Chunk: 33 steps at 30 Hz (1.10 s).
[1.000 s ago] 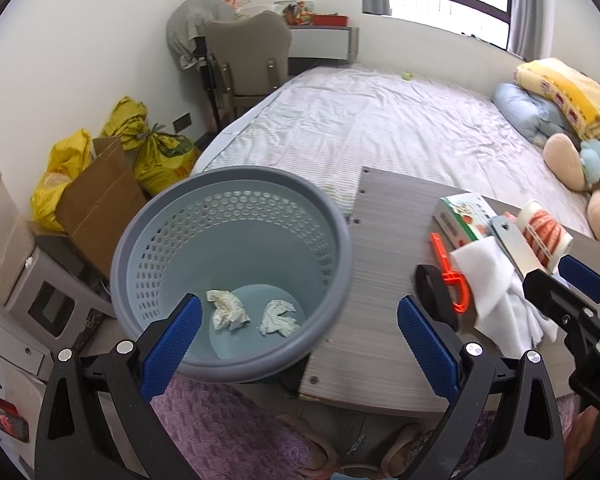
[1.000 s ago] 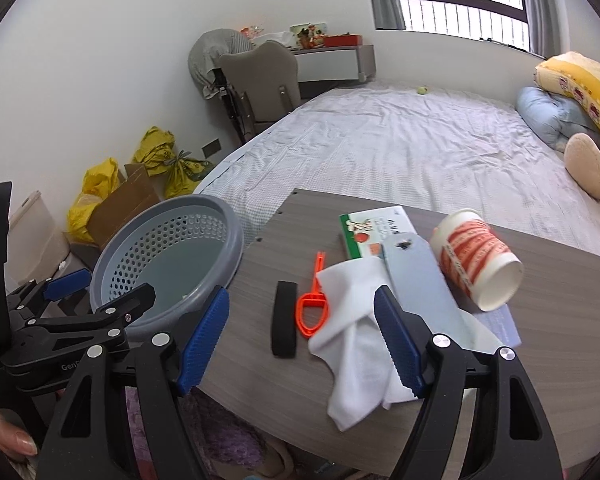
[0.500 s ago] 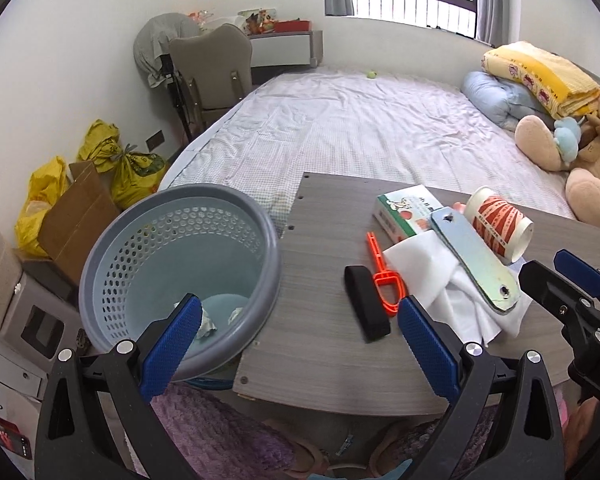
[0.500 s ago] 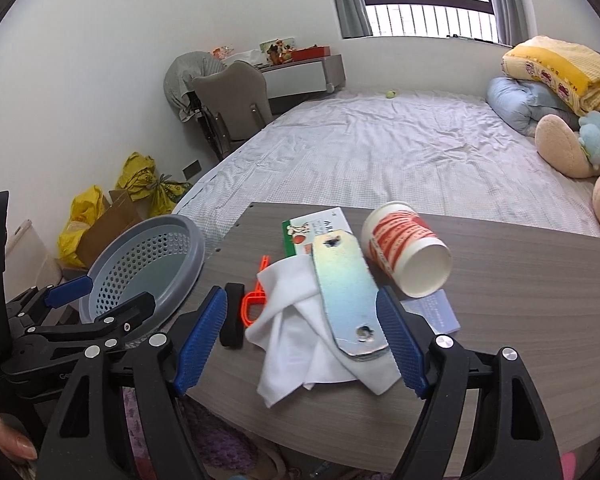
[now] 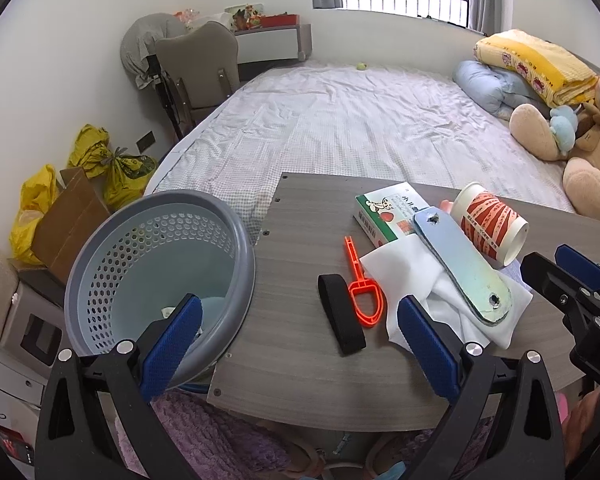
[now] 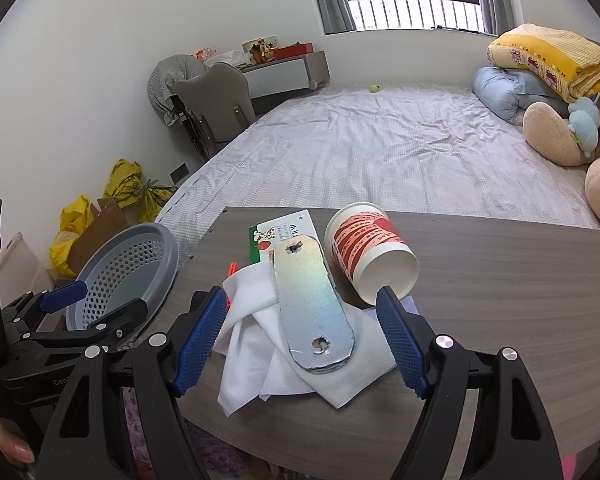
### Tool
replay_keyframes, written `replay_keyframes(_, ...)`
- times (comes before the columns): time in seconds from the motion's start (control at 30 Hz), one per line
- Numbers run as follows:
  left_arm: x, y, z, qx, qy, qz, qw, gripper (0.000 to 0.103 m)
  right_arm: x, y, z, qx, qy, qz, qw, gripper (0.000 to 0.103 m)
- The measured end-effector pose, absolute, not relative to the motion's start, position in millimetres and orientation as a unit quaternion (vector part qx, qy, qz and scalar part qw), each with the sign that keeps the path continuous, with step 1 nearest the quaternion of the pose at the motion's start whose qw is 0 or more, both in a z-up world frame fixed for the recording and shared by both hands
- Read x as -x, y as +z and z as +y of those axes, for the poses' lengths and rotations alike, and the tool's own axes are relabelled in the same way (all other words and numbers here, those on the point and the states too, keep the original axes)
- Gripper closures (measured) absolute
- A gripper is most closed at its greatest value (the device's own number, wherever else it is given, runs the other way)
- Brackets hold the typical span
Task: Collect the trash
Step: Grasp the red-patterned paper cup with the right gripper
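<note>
Trash still lies on the counter (image 6: 480, 280): a paper cup (image 6: 370, 258) on its side with red bands and a white inside, its open mouth toward the right gripper (image 6: 300, 344); a crumpled white tissue or cloth (image 6: 256, 356), soft and folded, just below and left of the cup; and on top of this cloth a flat oblong metal plate (image 6: 314, 308) with rounded ends, a shiny rainbow surface and a hole near each end. Behind the plate lies a small green and white cardboard box (image 5: 388, 210), and to the left an orange plastic piece (image 5: 362, 288) and a black flat strap-like piece (image 5: 340, 314). At the left edge of the counter stands the grey round basket (image 5: 236, 256), plastic with many small holes in its wall; something white lies at its bottom, so I judge that some collecting is done, but most of the pieces remain. The fingers of the right gripper stand wide apart with blue ribbed pads, over the cloth and plate, holding nothing. The fingers of the left gripper (image 5: 300, 344) are also apart and empty, between basket and cloth. The counter is grey wood-grain board; behind it is a bed (image 6: 380, 152) with a wrinkled checked sheet.
</note>
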<state>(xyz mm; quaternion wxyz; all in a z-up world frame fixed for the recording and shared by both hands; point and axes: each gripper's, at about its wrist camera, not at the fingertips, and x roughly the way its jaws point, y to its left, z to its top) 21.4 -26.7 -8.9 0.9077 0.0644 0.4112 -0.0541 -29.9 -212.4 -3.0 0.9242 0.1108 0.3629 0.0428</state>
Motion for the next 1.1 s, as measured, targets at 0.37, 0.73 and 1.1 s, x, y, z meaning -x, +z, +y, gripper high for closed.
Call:
replay_keyframes(0.37, -37.8, -6.7, -28.1, -0.062, -0.047, 0.415, 0.907, 0.007, 9.5, -2.0, -216.9, -0.108, 0.044, 0.369, 0.922, 0.029)
replay_keyframes(0.73, -49.4, -8.1, -27.5, -0.057, -0.052, 0.420, 0.904, 0.007, -3.1, 0.0, -217.1, -0.100, 0.041, 0.374, 0.921, 0.029)
replay_keyframes(1.1, -58.2, -15.9, -23.9, -0.053, -0.052, 0.429, 0.900, 0.007, -15.8, -7.3, -217.2, -0.100, 0.032, 0.389, 0.915, 0.029)
